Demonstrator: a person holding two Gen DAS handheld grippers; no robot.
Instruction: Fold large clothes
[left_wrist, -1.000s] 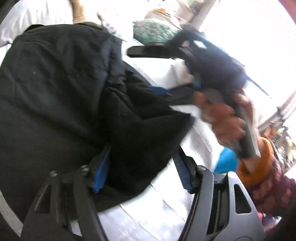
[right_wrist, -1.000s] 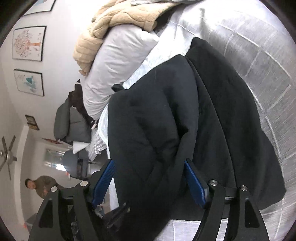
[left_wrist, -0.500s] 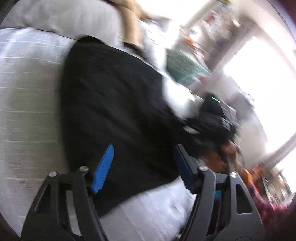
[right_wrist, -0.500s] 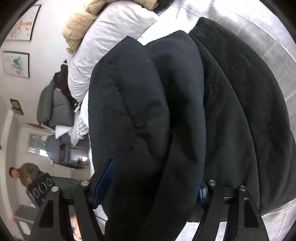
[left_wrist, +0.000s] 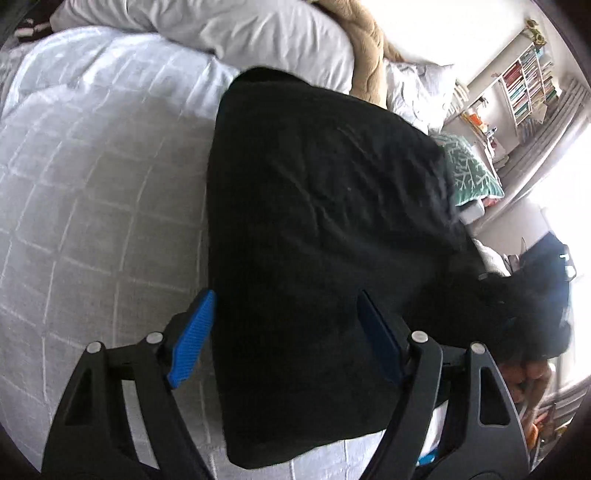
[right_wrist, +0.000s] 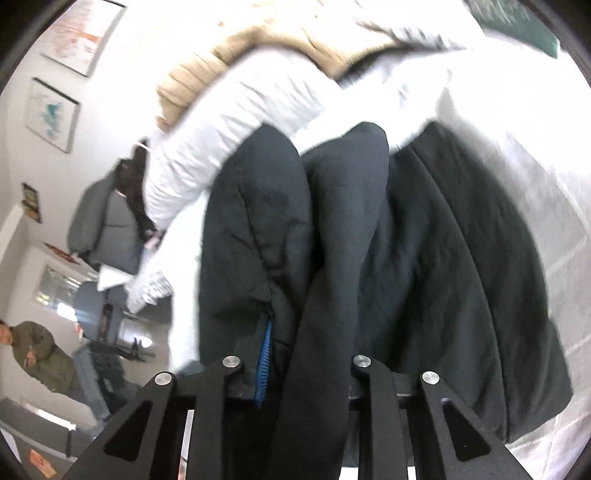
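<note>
A large black garment (left_wrist: 325, 192) lies folded into a thick slab on the bed's white quilt (left_wrist: 92, 206). My left gripper (left_wrist: 287, 295) hovers open over its near end, blue pads wide apart, the left pad (left_wrist: 192, 339) just off the garment's edge. In the right wrist view the black garment (right_wrist: 424, 258) bunches into several long folds. My right gripper (right_wrist: 299, 332) is closing its jaws on one of those folds; cloth covers most of the fingers, and only one blue pad (right_wrist: 264, 362) shows. The right gripper (left_wrist: 543, 295) and the hand holding it (left_wrist: 524, 376) appear blurred at the garment's right end.
White pillows (left_wrist: 258, 33) and a tan blanket (left_wrist: 369, 48) are heaped at the head of the bed, with a teal patterned cushion (left_wrist: 469, 170) beside them. Bookshelves (left_wrist: 524, 85) line the far wall. A person (right_wrist: 33, 354) stands near a grey chair (right_wrist: 107, 225).
The left gripper let go of the black cloth, swung across and rolled to sit over the flat folded part. The right gripper's jaws went from wide apart to pinched on a fold and lifted.
</note>
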